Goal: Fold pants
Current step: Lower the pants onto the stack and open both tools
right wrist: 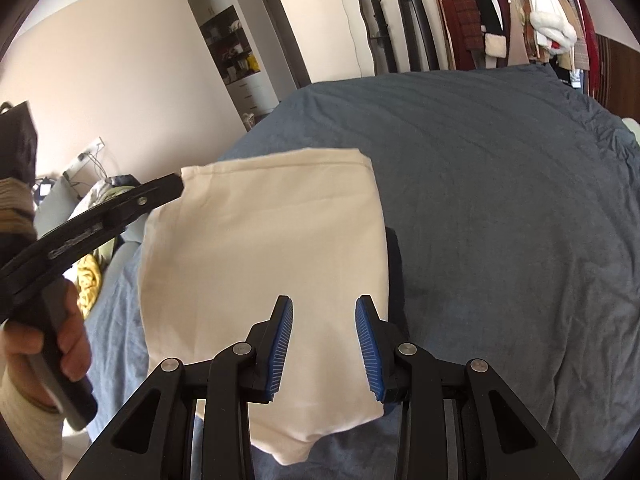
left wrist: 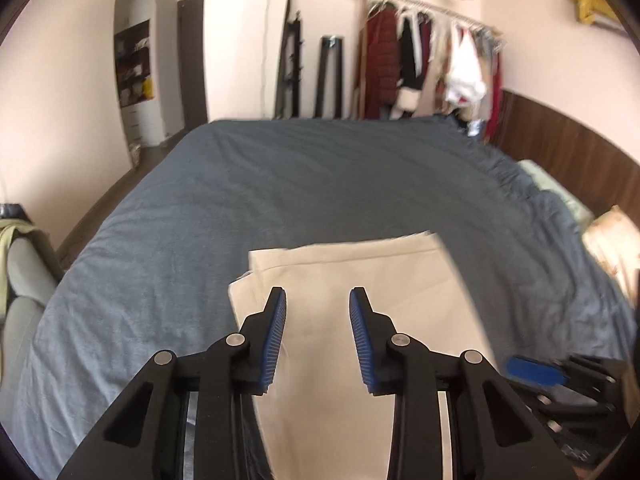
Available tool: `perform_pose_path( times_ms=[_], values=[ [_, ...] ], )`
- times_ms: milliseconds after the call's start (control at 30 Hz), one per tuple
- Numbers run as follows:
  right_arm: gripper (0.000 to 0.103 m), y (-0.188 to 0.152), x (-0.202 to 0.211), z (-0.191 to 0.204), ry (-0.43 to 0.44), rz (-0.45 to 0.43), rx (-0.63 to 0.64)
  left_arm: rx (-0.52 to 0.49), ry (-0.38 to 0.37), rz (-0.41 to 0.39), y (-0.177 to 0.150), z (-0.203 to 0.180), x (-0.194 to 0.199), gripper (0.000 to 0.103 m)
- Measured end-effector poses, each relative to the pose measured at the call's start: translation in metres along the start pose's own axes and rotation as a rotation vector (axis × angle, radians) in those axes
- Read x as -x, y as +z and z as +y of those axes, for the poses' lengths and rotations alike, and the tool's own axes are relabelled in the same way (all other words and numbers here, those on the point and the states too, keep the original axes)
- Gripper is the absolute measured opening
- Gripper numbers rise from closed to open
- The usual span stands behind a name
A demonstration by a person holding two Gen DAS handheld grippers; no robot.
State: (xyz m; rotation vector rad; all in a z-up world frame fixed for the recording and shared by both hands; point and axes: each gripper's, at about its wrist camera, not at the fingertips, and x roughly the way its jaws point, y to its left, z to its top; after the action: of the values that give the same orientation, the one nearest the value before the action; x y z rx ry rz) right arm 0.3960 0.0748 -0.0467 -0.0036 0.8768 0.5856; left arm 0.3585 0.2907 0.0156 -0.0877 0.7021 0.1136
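The cream pants (right wrist: 264,256), folded, are laid on the blue bed cover (right wrist: 500,200). The left gripper (left wrist: 318,300) is seen over their left part, jaws released, nothing clamped. The right gripper (right wrist: 324,308) is positioned over their near edge, jaws likewise released.

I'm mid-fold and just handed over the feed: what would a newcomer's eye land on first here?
The cream pants, folded into a pale block, stand out on the blue-grey bedspread near its front edge. Both claws hang over them: the right claw open, the left claw at their far left corner.
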Motion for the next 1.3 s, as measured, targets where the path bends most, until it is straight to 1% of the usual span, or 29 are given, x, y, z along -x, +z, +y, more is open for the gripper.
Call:
perform_pose_path(
  times_ms=[67, 133, 233, 333, 400, 467, 533, 600, 633, 733, 767, 800, 833, 867, 967, 1000, 1033, 1133, 1200, 1267, 1300],
  values=[
    [0.034, -0.003, -0.009, -0.001, -0.009, 0.033, -0.008, 0.028, 0.017, 0.021, -0.003, 0.009, -0.013, 0.032],
    [0.034, -0.006, -0.017, -0.003, -0.014, 0.063, -0.026, 0.036, 0.054, 0.033, -0.007, 0.017, -0.024, 0.033],
    [0.034, -0.012, -0.028, -0.007, -0.037, 0.106, -0.050, 0.049, 0.047, 0.039, -0.011, 0.024, -0.028, 0.034],
    [0.034, -0.015, -0.031, -0.008, -0.046, 0.123, -0.061, 0.042, 0.060, 0.033, -0.011, 0.026, -0.026, 0.040],
    [0.034, -0.015, -0.030, -0.007, -0.062, 0.129, -0.062, 0.044, 0.087, 0.014, -0.010, 0.029, -0.018, 0.041],
    [0.034, -0.017, -0.029, -0.007, -0.079, 0.145, -0.066, 0.039, 0.117, 0.001, -0.008, 0.030, -0.009, 0.046],
    [0.034, -0.019, -0.026, -0.010, -0.094, 0.160, -0.073, 0.019, 0.170, -0.014, -0.007, 0.028, 0.003, 0.046],
    [0.034, -0.021, -0.023, -0.013, -0.111, 0.163, -0.072, -0.023, 0.212, -0.030, -0.008, 0.023, 0.017, 0.046],
    [0.034, -0.023, -0.019, -0.014, -0.133, 0.158, -0.067, -0.037, 0.221, -0.038, -0.008, 0.021, 0.024, 0.047],
    [0.035, -0.024, -0.004, -0.017, -0.174, 0.122, -0.054, -0.061, 0.225, -0.057, -0.014, 0.010, 0.049, 0.057],
    [0.036, -0.025, 0.003, -0.018, -0.180, 0.108, -0.050, -0.065, 0.220, -0.062, -0.015, 0.006, 0.056, 0.057],
    [0.046, -0.025, 0.009, -0.018, -0.185, 0.090, -0.047, -0.072, 0.210, -0.067, -0.019, 0.000, 0.067, 0.057],
    [0.054, -0.027, 0.016, -0.018, -0.187, 0.069, -0.043, -0.073, 0.206, -0.069, -0.023, -0.004, 0.074, 0.058],
    [0.055, -0.028, 0.026, -0.017, -0.190, 0.038, -0.038, -0.075, 0.200, -0.073, -0.026, -0.008, 0.081, 0.060],
    [0.056, -0.032, 0.051, -0.013, -0.202, -0.031, -0.013, -0.071, 0.178, -0.093, -0.039, -0.020, 0.105, 0.066],
    [0.060, -0.033, 0.058, -0.013, -0.201, -0.044, -0.009, -0.070, 0.166, -0.098, -0.044, -0.023, 0.113, 0.067],
    [0.067, -0.036, 0.066, -0.011, -0.200, -0.062, -0.006, -0.066, 0.158, -0.104, -0.049, -0.028, 0.121, 0.069],
    [0.079, -0.037, 0.085, -0.008, -0.206, -0.116, -0.005, -0.065, 0.142, -0.118, -0.062, -0.042, 0.136, 0.074],
    [0.081, -0.040, 0.095, -0.008, -0.229, -0.133, -0.006, -0.067, 0.120, -0.123, -0.071, -0.051, 0.141, 0.075],
    [0.082, -0.042, 0.102, -0.012, -0.218, -0.145, -0.003, -0.075, 0.112, -0.124, -0.079, -0.060, 0.143, 0.076],
    [0.085, -0.045, 0.106, -0.014, -0.210, -0.145, -0.004, -0.075, 0.114, -0.128, -0.085, -0.064, 0.144, 0.076]
  ],
)
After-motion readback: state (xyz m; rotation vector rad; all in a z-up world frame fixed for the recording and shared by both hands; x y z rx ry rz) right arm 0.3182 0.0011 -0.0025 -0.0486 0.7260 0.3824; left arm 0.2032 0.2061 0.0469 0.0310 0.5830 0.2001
